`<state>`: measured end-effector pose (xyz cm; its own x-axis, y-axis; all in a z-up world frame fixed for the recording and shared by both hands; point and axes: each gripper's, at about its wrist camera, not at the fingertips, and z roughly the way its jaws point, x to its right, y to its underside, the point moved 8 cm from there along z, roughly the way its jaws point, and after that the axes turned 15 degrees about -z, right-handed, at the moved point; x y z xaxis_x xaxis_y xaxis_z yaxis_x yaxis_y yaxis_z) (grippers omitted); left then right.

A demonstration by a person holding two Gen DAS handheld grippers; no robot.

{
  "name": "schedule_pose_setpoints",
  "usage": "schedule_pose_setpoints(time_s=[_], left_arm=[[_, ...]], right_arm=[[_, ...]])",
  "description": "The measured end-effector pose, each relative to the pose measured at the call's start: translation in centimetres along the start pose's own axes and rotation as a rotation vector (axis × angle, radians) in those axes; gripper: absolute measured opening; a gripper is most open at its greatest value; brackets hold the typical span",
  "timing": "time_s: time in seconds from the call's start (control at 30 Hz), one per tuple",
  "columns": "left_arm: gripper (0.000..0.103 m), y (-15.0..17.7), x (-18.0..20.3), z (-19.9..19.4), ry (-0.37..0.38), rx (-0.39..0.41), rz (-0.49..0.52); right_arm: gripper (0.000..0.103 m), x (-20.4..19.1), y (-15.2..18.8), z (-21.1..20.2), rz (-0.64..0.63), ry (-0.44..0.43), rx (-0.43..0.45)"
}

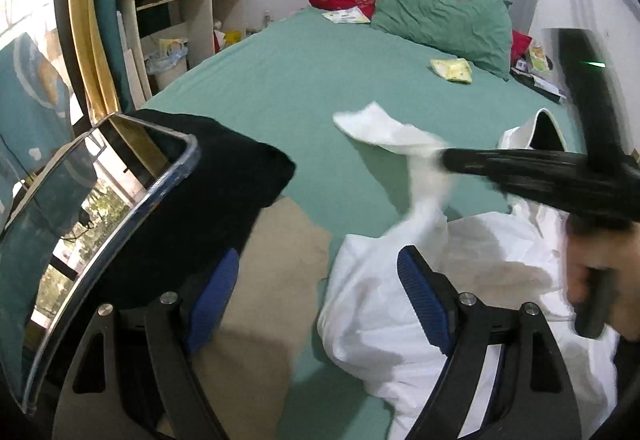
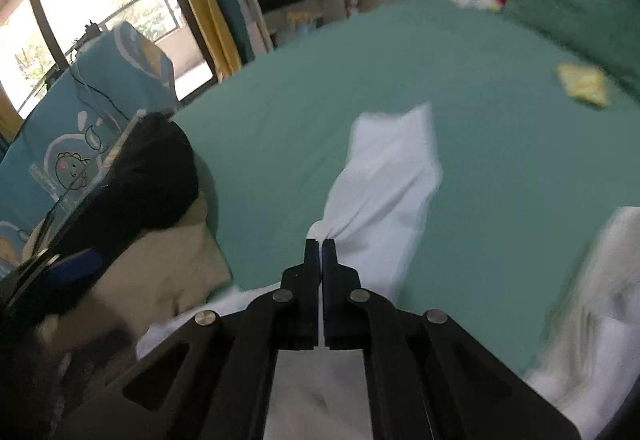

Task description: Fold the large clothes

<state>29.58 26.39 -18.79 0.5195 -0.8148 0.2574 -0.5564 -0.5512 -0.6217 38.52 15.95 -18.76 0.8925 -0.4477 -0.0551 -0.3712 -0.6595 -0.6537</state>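
Bedroom, green-sheeted bed (image 1: 280,79) filling view, pillows at far end. White garment (image 1: 400,280) lying crumpled at near right of bed; soft, light, limp, best taken at sleeve end or hem. Right gripper (image 2: 321,242) pinching white sleeve (image 2: 384,175), jaws closed on fabric. Left gripper (image 1: 320,300) hovering, jaws open, garment lying beneath right jaw, ungripped.

Bare sheet (image 1: 280,79) beyond black pile (image 1: 224,167)
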Motion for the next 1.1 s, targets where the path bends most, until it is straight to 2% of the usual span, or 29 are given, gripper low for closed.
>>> schedule_pose_setpoints(time_s=[0.1,0.2,0.27,0.37,0.43,0.5,0.57,0.63,0.67,0.7,0.77,0.87,0.97,1.03,1.07,1.1], left_arm=[[0.085,0.2,1.2,0.1,0.017,-0.012,0.008],[0.085,1.4,2.9,0.7,0.042,-0.051,0.032],[0.085,2.8,4.1,1.5,0.061,-0.107,0.052],[0.085,5.0,4.8,2.3,0.102,-0.201,0.05],[0.085,5.9,4.6,2.4,0.08,-0.202,0.078],[0.085,6.2,4.4,2.4,0.067,-0.199,0.088],[0.085,6.3,4.4,2.5,0.077,-0.203,0.083],[0.085,6.2,4.4,2.8,0.067,-0.207,0.083],[0.085,6.1,4.4,2.9,0.069,-0.208,0.081],[0.085,6.0,4.4,3.1,0.072,-0.209,0.08],[0.085,5.7,4.4,3.5,0.06,-0.21,0.072],[0.085,5.3,4.0,3.8,0.047,-0.206,0.059],[0.085,5.1,3.8,3.9,0.05,-0.208,0.052],[0.085,5.1,3.7,4.1,0.045,-0.212,0.054],[0.085,5.2,3.8,4.3,0.045,-0.217,0.056],[0.085,5.2,3.8,4.4,0.044,-0.22,0.058]], right_arm=[[0.001,0.6,3.2,-5.9,0.023,0.057,0.008],[0.001,0.9,7.5,-8.4,0.049,0.099,-0.045],[0.001,0.9,11.6,-9.0,0.088,0.118,-0.121],[0.002,0.8,16.1,-9.3,0.123,0.14,-0.221],[0.002,0.6,17.5,-9.3,0.125,0.158,-0.273],[0.006,0.5,17.6,-9.7,0.104,0.199,-0.294],[0.014,0.6,15.8,-10.0,0.046,0.253,-0.269],[0.027,0.4,13.0,-10.1,-0.004,0.276,-0.203],[0.042,0.3,11.7,-10.0,-0.019,0.28,-0.176],[0.063,0.1,10.9,-9.7,-0.034,0.282,-0.155],[0.079,0.4,8.6,-8.1,-0.053,0.269,-0.118],[0.079,0.7,7.5,-4.4,-0.05,0.213,-0.135],[0.079,0.8,7.9,-0.4,-0.038,0.173,-0.197],[0.063,0.8,8.4,1.2,-0.062,0.176,-0.215],[0.036,0.7,8.9,1.8,-0.064,0.163,-0.232],[0.025,0.9,9.0,1.6,-0.06,0.164,-0.212]])
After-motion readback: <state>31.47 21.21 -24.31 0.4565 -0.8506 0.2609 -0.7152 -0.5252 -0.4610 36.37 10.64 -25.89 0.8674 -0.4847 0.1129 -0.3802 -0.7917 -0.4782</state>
